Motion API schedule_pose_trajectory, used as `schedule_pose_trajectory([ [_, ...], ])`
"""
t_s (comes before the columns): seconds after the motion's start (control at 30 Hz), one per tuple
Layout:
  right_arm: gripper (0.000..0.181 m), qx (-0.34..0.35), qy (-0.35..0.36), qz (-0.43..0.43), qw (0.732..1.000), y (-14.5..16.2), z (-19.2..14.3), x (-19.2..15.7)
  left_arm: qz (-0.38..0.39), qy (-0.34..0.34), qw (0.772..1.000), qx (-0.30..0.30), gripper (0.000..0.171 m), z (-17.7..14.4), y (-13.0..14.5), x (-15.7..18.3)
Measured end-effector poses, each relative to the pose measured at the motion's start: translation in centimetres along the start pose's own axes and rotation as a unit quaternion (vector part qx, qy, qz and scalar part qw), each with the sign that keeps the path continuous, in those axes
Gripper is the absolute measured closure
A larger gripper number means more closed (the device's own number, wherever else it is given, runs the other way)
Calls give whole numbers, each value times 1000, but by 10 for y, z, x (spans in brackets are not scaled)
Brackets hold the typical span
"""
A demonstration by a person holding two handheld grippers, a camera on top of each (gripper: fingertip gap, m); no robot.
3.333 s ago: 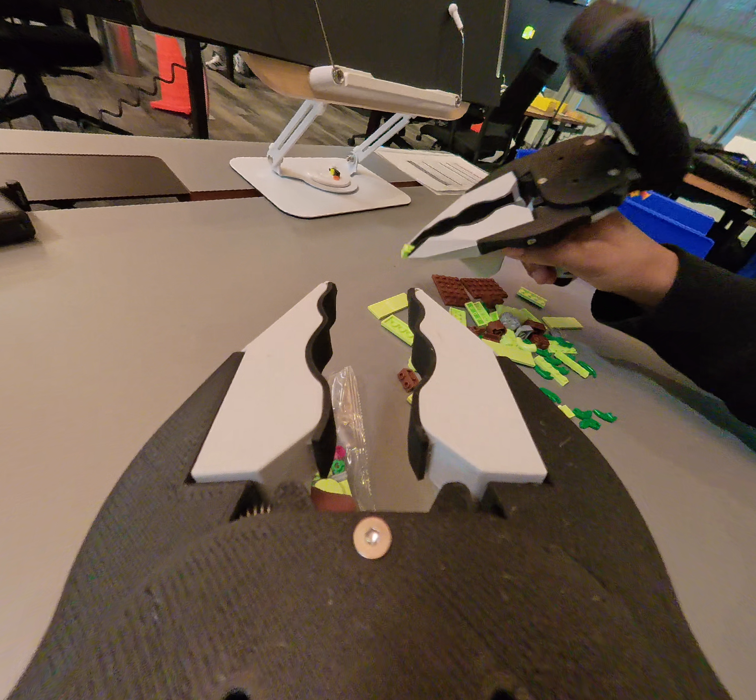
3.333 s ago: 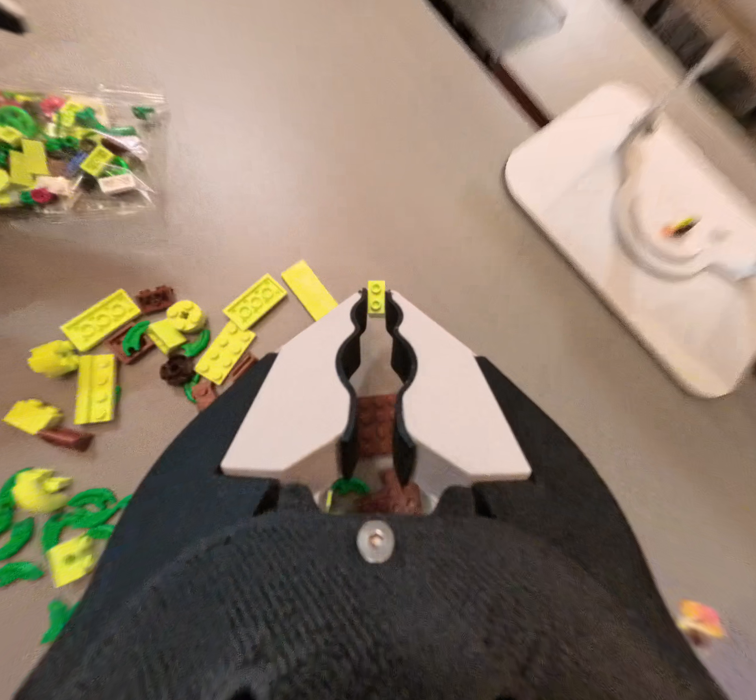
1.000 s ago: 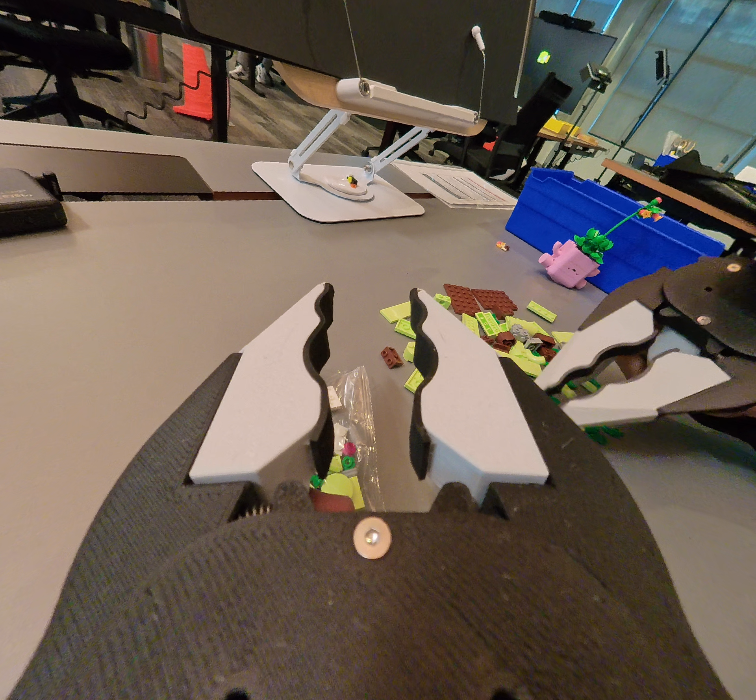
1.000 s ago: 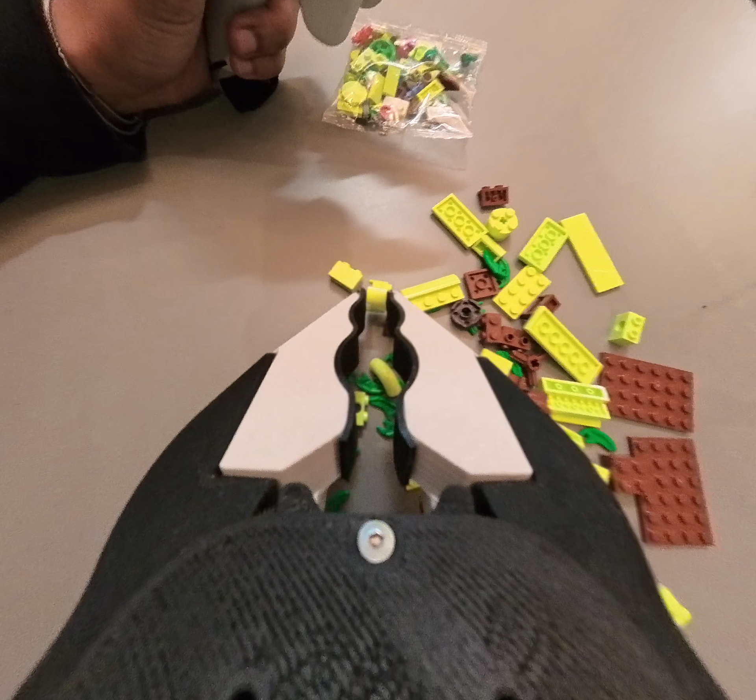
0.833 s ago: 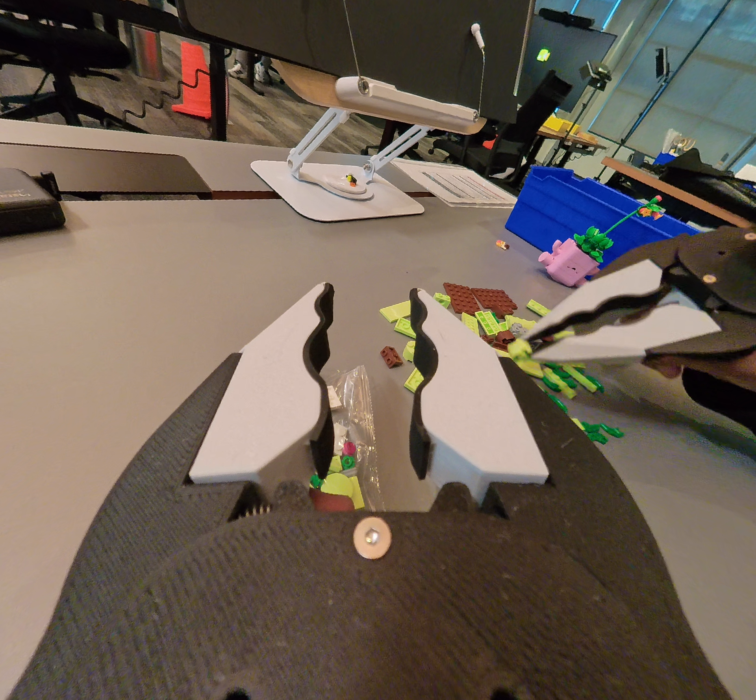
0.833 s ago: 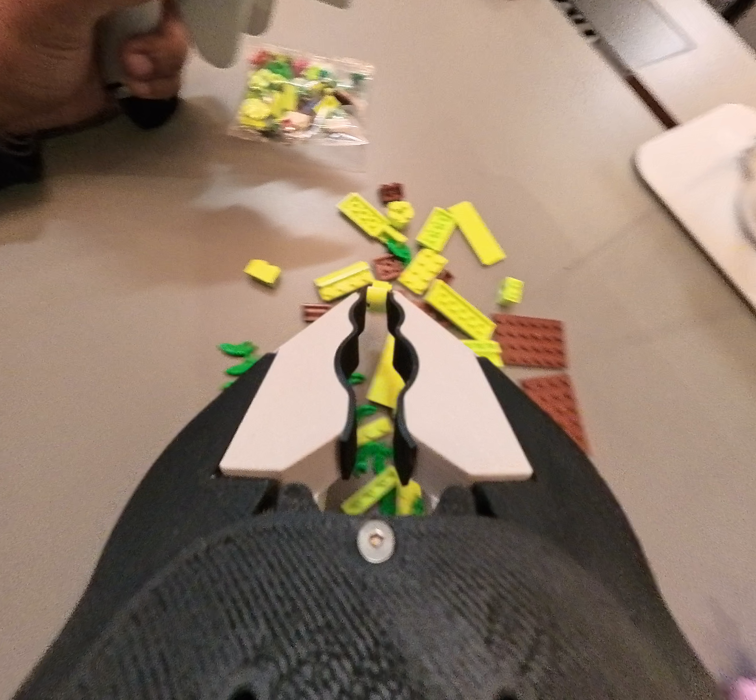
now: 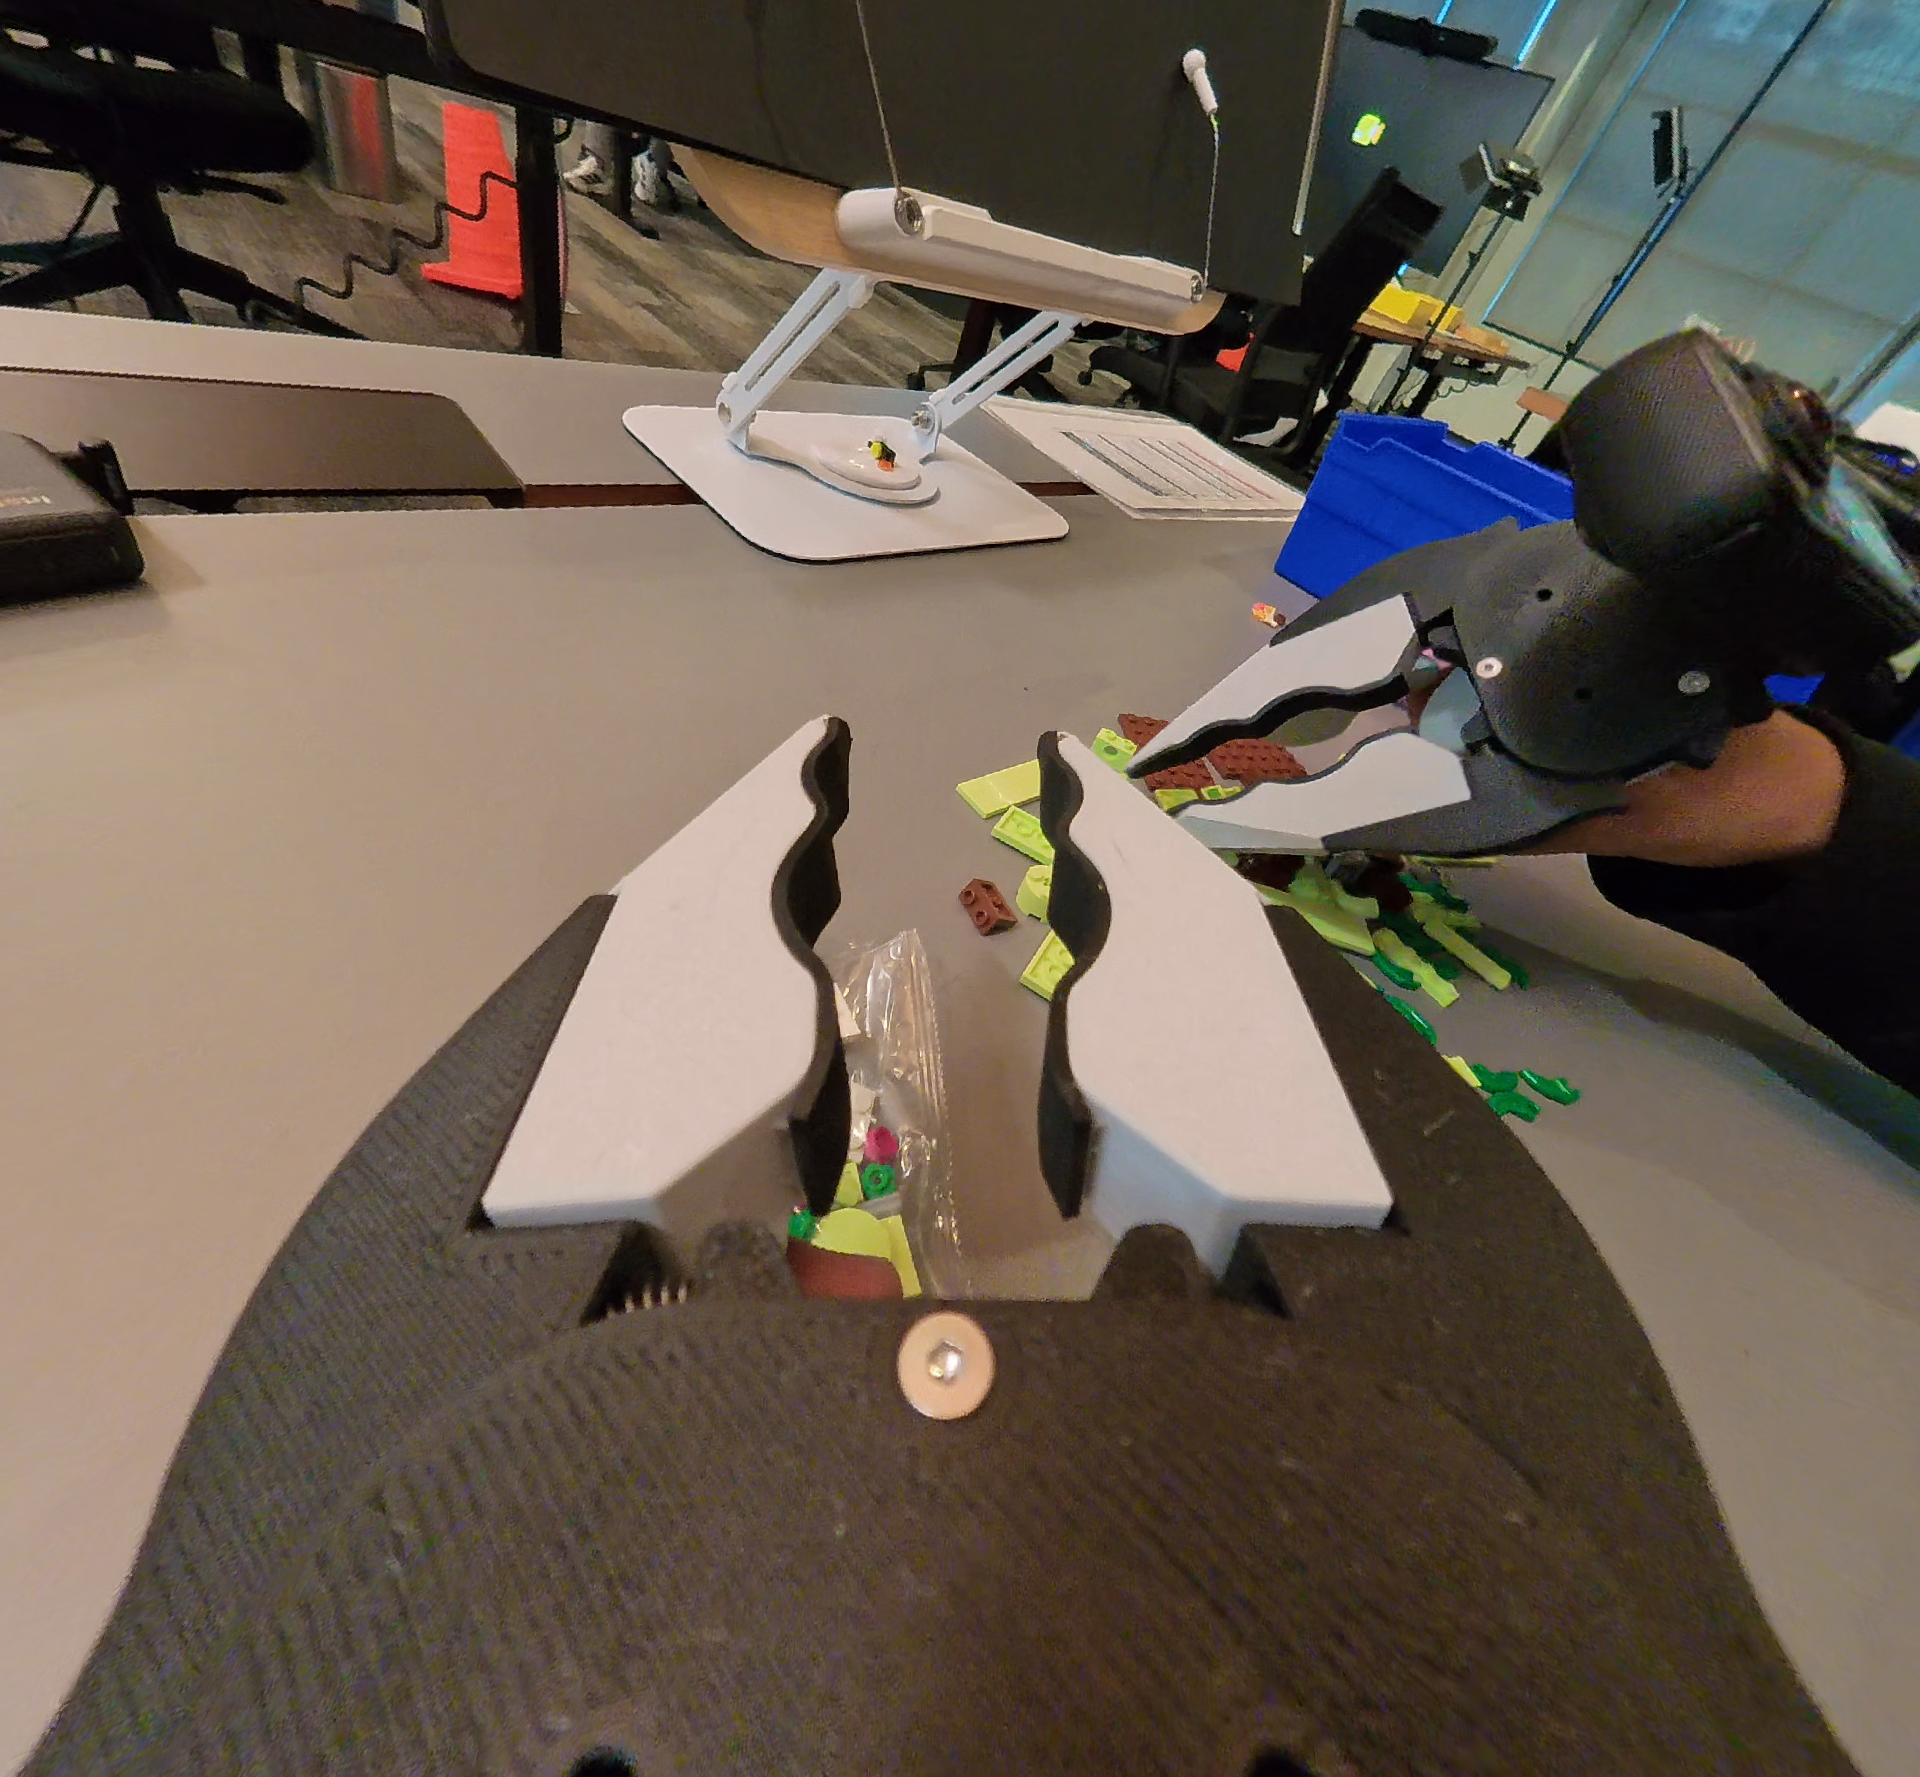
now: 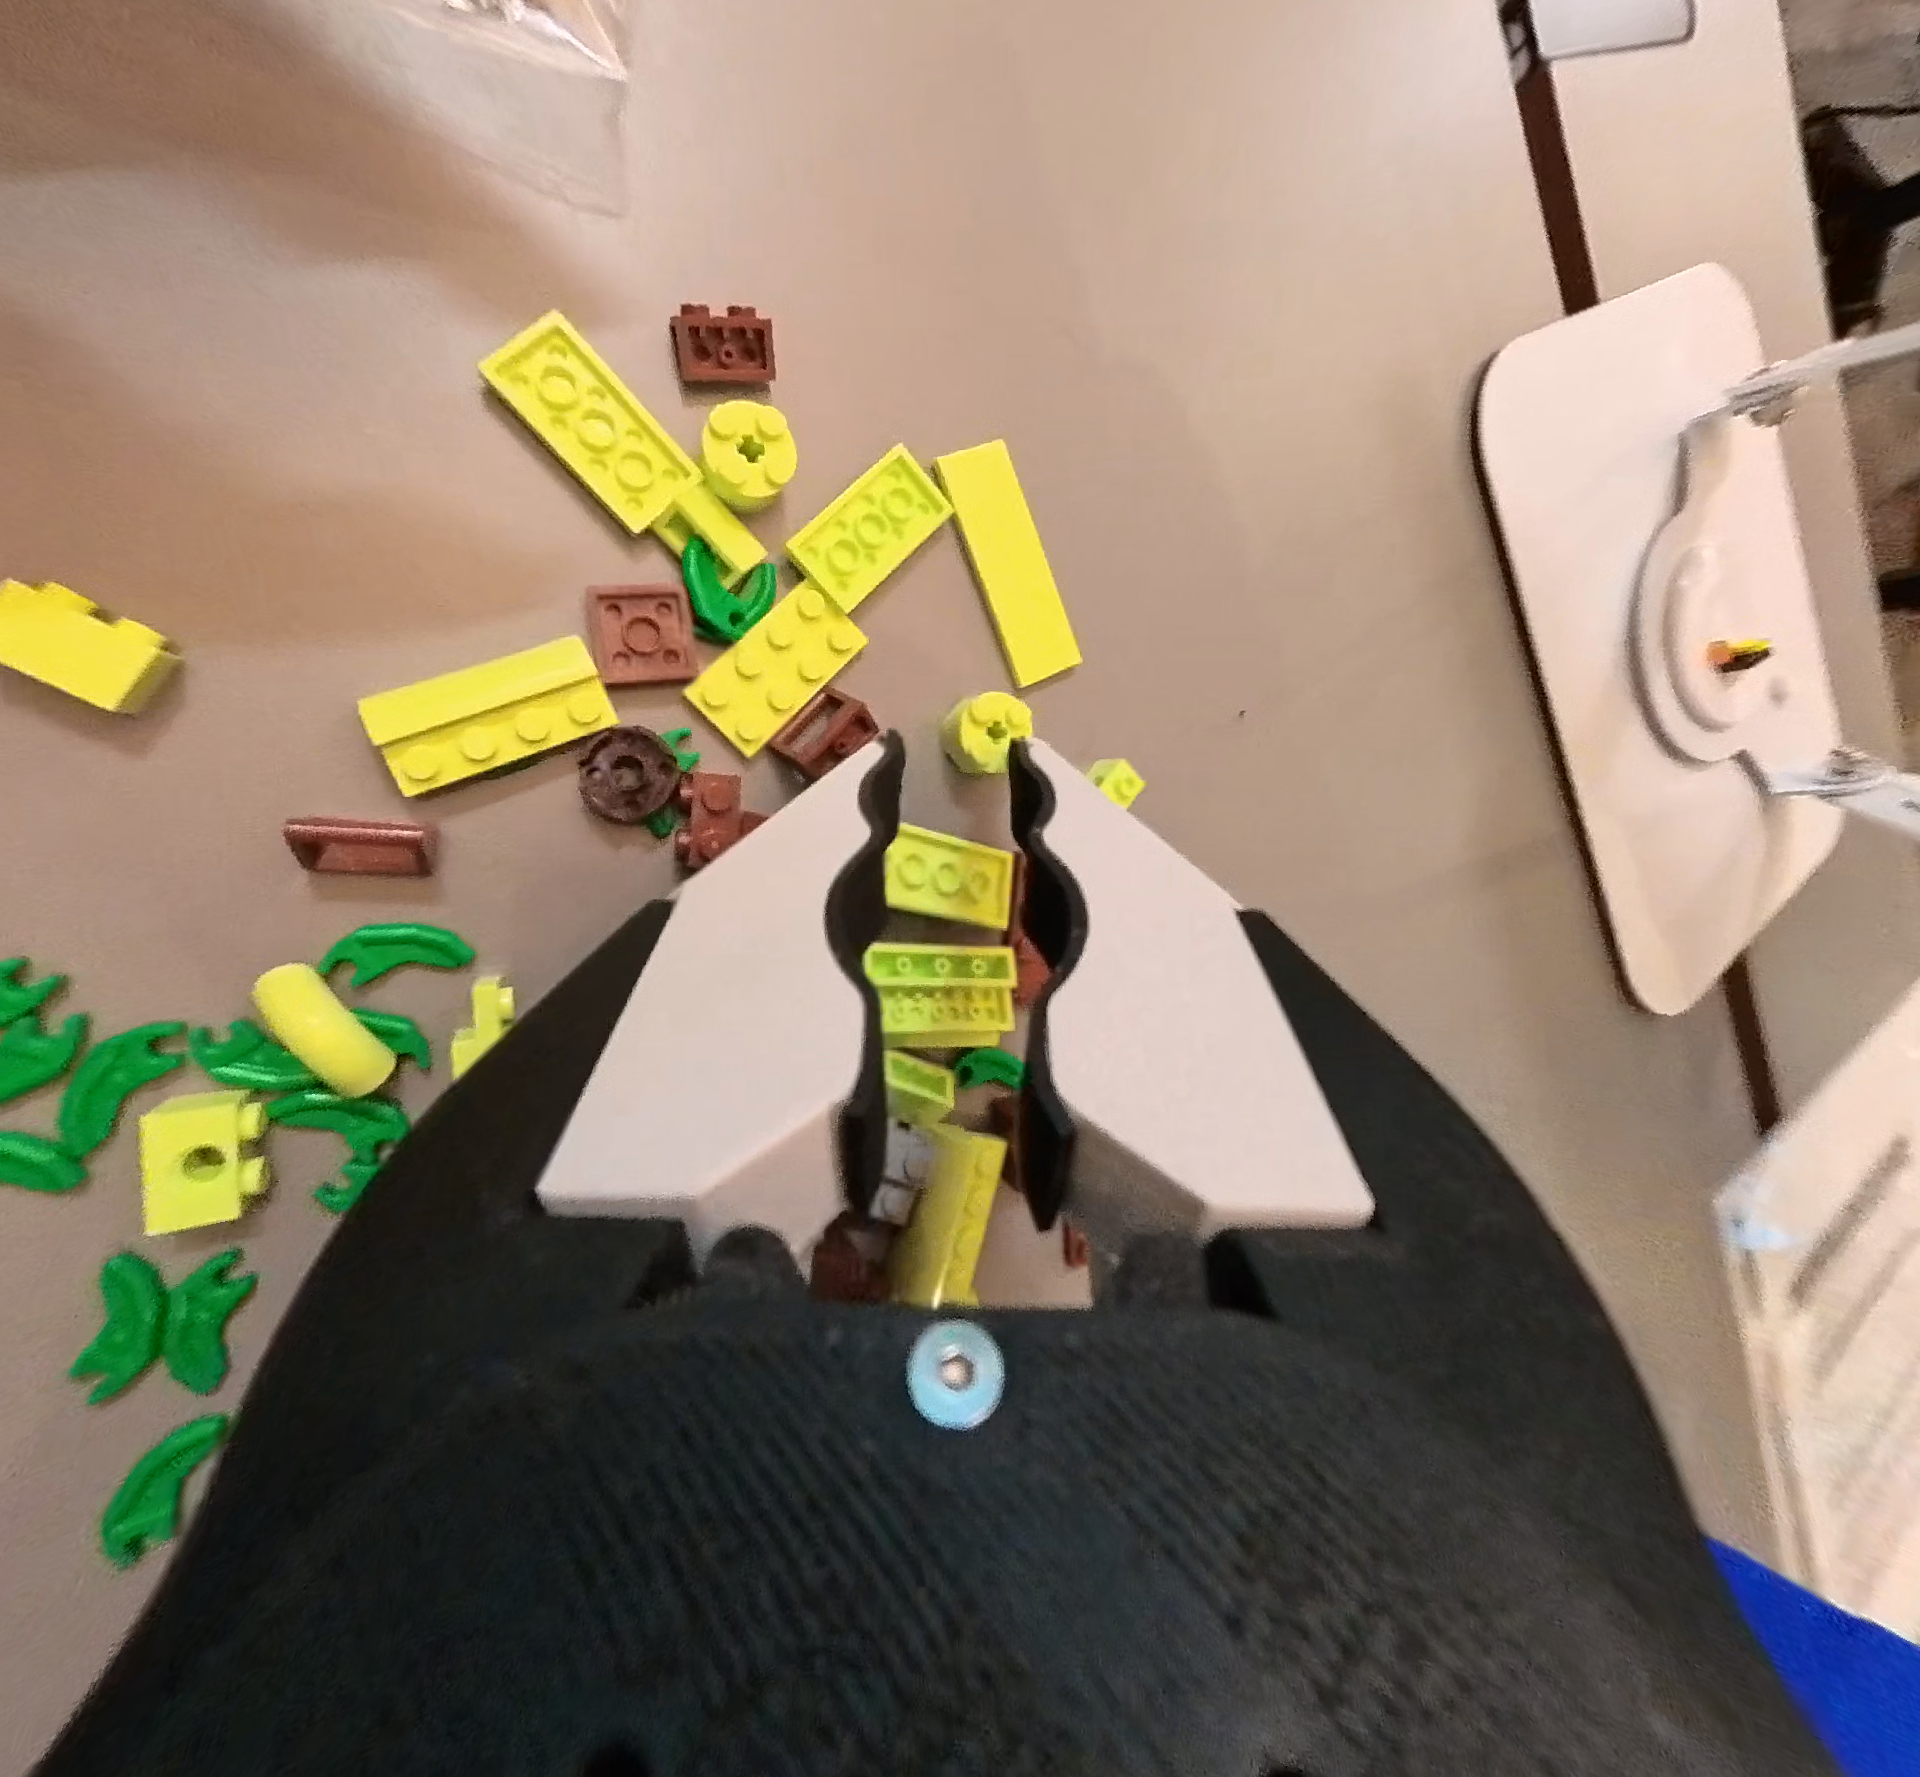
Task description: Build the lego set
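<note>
Lego bits everywhere on this grey table (image 7: 416, 740). Right wrist view has the loose pile (image 8: 727, 605) spread over the middle and left of the frame: lime plates, brown pieces, green leaf shapes (image 8: 156, 1083) down the lower left. The right gripper (image 8: 951, 756) sits low over that pile with its jaws apart and nothing held. A small round lime stud piece (image 8: 985, 732) lies right at the tip of its right-hand finger; can't tell if they actually touch. A lime 2x2 plate (image 8: 948, 875) shows through the gap between the fingers, lying on the table underneath.

Left wrist view: the left gripper (image 7: 940, 740) fills the lower half of the frame, jaws apart too, empty. A clear bag of parts (image 7: 894, 1083) lies on the table beneath it, visible in the gap. Same bag shows up blurry in the upper left corner of the right wrist view.

Right gripper comes in from the right edge of the left view, held in a hand (image 7: 1725, 792) with a dark sleeve. A white stand (image 7: 862, 501) sits upper middle, a blue bin (image 7: 1403, 522) right of it.
</note>
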State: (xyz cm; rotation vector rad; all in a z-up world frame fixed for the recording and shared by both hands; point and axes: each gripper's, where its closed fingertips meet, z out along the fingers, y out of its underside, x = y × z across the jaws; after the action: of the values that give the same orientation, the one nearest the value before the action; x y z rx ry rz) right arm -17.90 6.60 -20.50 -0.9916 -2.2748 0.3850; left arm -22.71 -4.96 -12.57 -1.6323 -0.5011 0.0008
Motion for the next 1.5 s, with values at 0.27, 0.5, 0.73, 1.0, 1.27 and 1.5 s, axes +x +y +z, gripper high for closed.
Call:
schedule_pose_trajectory([
  [0.27, 162, 54, -19, 87, 995, -8, -22, 11, -6, 0, 1000, 5, 137, -1, -1, -2],
  [0.5, 168, 95, -50, 134, 985, -2, -44, -13, -8, 1, 1000, 3, 137, -1, -1, -1],
  [0.73, 153, 76, -75, 166, 980, 8, -25, -19, -7, -1, 1000, 4, 137, -1, -1, -1],
  [1.0, 171, 59, -99, 196, 974, 11, -17, -15, -9, 0, 1000, 5, 137, -1, -1, -1],
  [1.27, 181, 108, -67, 234, 964, 3, -35, 15, -12, 2, 1000, 4, 137, 0, -1, -2],
  [1.5, 181, 125, -68, 272, 952, 2, -39, 37, -14, 3, 1000, 6, 137, -1, -1, -2],
])
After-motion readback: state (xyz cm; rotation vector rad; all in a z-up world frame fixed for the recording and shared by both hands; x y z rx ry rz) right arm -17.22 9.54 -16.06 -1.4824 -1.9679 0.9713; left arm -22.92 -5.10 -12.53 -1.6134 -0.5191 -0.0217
